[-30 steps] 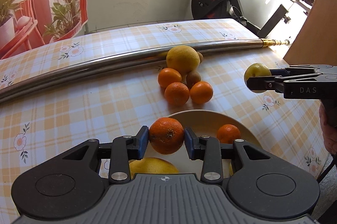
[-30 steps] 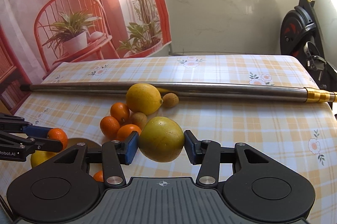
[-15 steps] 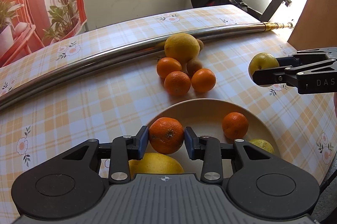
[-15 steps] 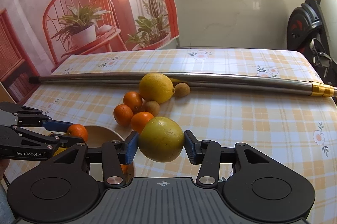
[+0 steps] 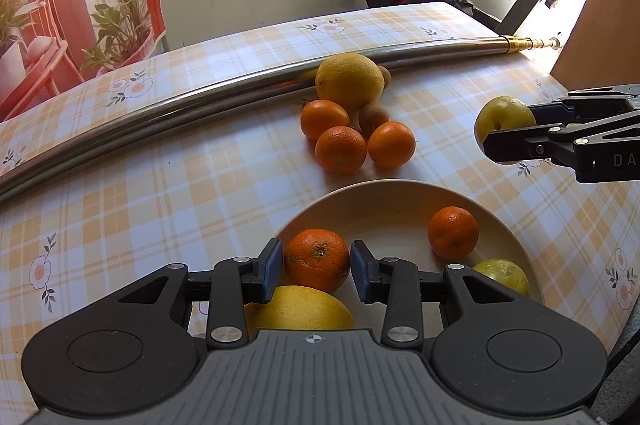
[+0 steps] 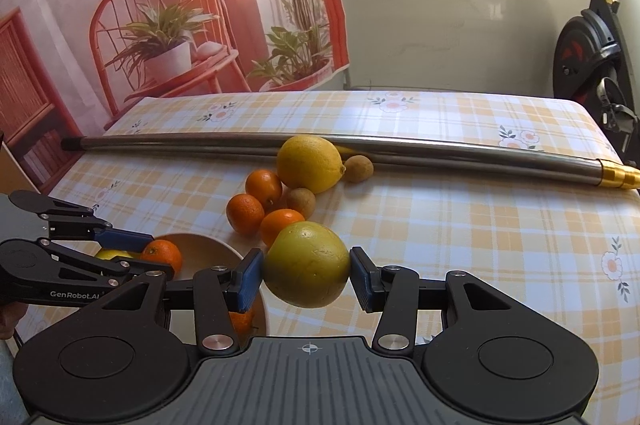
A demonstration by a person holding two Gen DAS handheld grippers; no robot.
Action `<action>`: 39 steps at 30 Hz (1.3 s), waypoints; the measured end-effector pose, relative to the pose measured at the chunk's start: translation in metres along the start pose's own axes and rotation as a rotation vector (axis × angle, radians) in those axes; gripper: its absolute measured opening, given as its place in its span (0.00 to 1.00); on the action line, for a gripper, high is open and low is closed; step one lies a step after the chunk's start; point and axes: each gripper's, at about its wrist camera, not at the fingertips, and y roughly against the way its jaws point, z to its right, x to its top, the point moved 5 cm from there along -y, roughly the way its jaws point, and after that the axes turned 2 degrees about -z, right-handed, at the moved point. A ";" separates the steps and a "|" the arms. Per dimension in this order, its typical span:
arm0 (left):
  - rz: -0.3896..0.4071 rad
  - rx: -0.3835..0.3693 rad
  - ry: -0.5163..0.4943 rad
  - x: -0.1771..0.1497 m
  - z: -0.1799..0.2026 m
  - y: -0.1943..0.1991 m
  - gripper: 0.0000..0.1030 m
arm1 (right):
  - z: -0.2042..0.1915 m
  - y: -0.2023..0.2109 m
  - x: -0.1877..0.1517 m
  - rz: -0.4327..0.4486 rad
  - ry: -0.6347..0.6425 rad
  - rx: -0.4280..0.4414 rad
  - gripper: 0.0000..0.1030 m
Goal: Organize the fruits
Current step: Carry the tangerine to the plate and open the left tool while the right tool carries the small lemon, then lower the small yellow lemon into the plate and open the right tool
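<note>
Left gripper (image 5: 317,268) pitched down over bowl (image 5: 404,191), clamping orange (image 5: 317,260); right gripper (image 6: 307,275), at 3 o'clock, grips lemon (image 6: 307,264).

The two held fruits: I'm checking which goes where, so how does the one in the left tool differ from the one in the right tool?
The orange in the left tool is deep orange; the yellow-green fruit in the right tool is pale and dull. The orange is smaller. The orange hangs over the bowl; the yellow-green fruit is off to the bowl's side. Both are round and clamped between blue pads.
</note>
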 end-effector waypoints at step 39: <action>0.172 0.047 0.345 -0.004 -0.062 0.042 0.38 | -0.083 -0.058 0.005 -0.145 0.295 0.096 0.42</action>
